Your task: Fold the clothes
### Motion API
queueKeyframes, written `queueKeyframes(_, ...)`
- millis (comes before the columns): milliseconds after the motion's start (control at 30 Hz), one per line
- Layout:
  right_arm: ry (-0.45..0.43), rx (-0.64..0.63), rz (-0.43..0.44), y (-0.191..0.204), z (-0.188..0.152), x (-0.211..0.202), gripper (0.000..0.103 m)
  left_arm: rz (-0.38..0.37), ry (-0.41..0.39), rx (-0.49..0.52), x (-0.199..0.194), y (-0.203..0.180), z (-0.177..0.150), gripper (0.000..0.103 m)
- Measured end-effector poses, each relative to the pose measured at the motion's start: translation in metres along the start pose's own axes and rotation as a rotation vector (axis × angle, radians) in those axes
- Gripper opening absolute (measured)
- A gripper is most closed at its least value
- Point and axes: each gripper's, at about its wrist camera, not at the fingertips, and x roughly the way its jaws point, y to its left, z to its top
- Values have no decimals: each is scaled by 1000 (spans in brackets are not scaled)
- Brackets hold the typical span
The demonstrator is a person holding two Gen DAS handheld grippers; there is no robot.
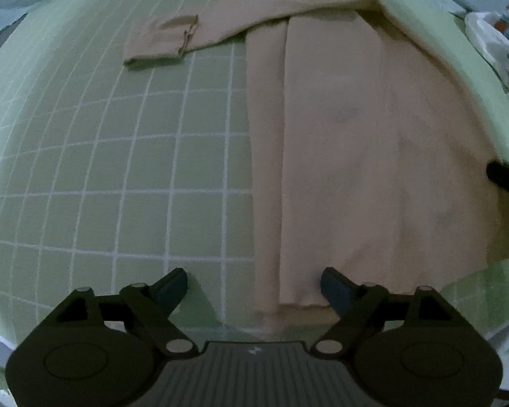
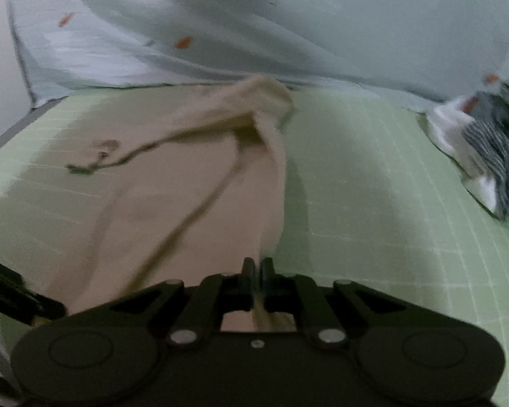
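A beige long-sleeved garment (image 1: 356,135) lies flat on the green grid mat (image 1: 118,169), its left side folded in and one sleeve (image 1: 163,37) stretched out to the left at the far end. My left gripper (image 1: 254,286) is open, its fingers straddling the garment's near hem. My right gripper (image 2: 257,271) is shut on the garment's right edge (image 2: 271,176) and holds it lifted off the mat, so the cloth rises in a fold toward the shoulder (image 2: 264,91). The right gripper's tip shows at the right edge of the left wrist view (image 1: 505,176).
A pale blue sheet with orange marks (image 2: 288,27) lies behind the mat. A heap of white and grey striped clothes (image 2: 485,149) sits at the mat's right side; it also shows in the left wrist view (image 1: 498,44). The left gripper shows at the lower left of the right wrist view (image 2: 13,295).
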Motion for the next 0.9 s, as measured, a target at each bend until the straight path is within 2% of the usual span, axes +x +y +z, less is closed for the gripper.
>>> queueKeyframes(167,16,-30,66,32,-2,5,4,-9,-13,51,-1,2,-10,92)
queueKeyframes(367,113,34,97,50,-11,25,8,-16,-22,128,-1,2,-19,95)
queueKeyframes(467,102,96,125,51,-16,15,22,-17,-27,164,-2,-2,-22,97)
queueKeyframes(567,79,169,152,47,-21,2,24,-21,-30,178,-1,-2,-22,99)
queueKeyframes(633,15,250,124,38,-21,-10,23,-22,-32,185,0,-2,-22,99)
queueKeyframes(733,-54,365,21,21,-21,-24,22,-28,-39,200,0,-1,-24,100)
queueKeyframes(800,-31,409,-40,13,-24,-20,22,-31,-43,213,0,-1,-25,101)
queueKeyframes(900,50,381,-75,15,-31,-4,22,-30,-41,227,1,-2,-26,101)
